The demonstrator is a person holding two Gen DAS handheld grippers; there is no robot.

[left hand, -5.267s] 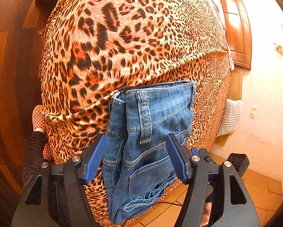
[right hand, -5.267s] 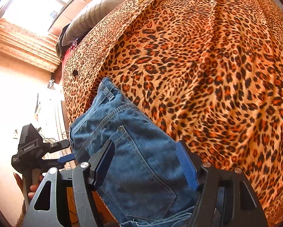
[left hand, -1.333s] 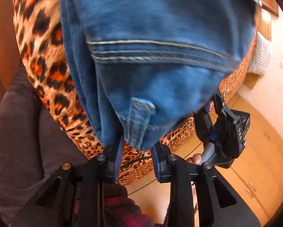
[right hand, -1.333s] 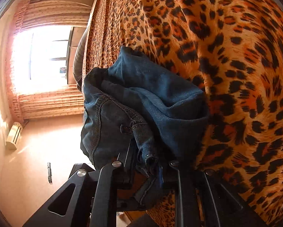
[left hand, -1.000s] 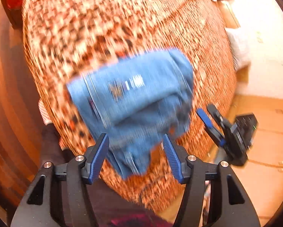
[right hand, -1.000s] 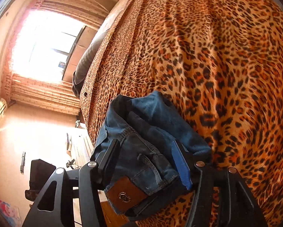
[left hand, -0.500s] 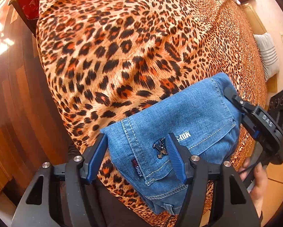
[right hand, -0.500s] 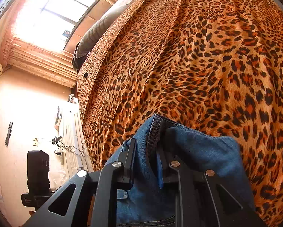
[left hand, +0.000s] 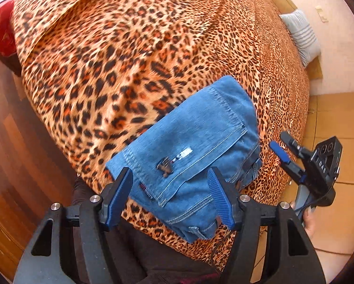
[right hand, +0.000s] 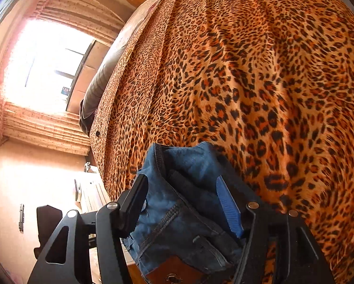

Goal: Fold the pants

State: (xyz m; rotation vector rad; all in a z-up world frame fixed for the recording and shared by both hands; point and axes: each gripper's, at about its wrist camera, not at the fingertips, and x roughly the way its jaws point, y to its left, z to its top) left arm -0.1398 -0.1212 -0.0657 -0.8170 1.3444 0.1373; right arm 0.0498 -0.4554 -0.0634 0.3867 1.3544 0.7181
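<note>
While the pants (left hand: 191, 146) lie folded at the near edge of the bed (left hand: 134, 47): left gripper (left hand: 170, 196) released above them; right gripper (right hand: 184, 203) opening, straddling denim. Lift both straight clear, leaving folds unsnagged.

Each wrist camera looks steeply down along its own fingers, close above the bed's near edge. Both views share the folded jeans (left hand: 196, 139) on the leopard-print cover (left hand: 120, 54).
</note>
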